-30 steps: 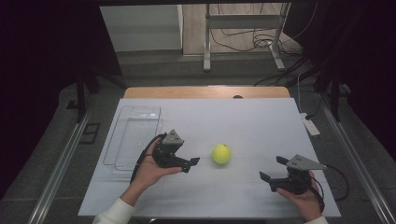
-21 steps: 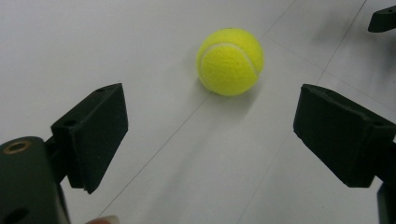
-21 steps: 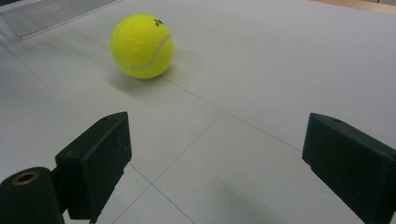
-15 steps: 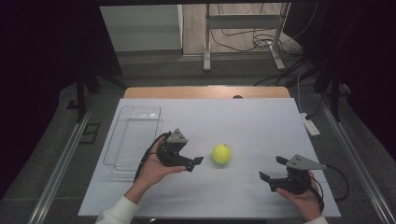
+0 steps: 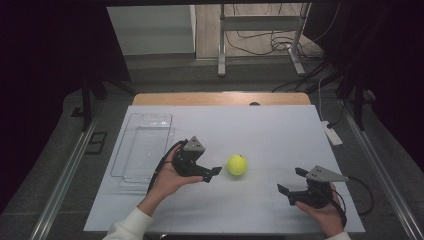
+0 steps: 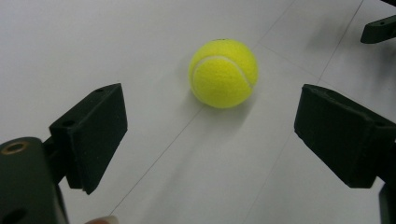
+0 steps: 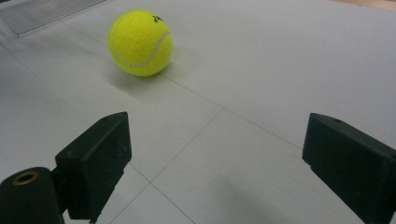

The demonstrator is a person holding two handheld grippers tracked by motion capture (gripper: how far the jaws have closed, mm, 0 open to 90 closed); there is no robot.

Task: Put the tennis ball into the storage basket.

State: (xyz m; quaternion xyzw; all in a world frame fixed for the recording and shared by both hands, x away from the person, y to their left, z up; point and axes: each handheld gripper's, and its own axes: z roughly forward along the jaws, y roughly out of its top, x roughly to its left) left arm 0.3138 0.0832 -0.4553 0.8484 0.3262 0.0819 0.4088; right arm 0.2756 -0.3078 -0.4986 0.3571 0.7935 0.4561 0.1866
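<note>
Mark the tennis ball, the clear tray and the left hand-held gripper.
tennis ball [image 5: 236, 164], high view, middle of its yellow felt.
clear tray [image 5: 148, 120], high view, far rim.
left hand-held gripper [image 5: 210, 174], high view, midway between its two jaw tips, open, ball ahead.

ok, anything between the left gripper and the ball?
No. In the left gripper view, bare white table separates the open left gripper from the ball; the high view agrees.

Black print on the tennis ball [image 7: 140, 43] is too small to read. The clear tray [image 7: 44, 11] is cut by the frame's top-left corner.
</note>
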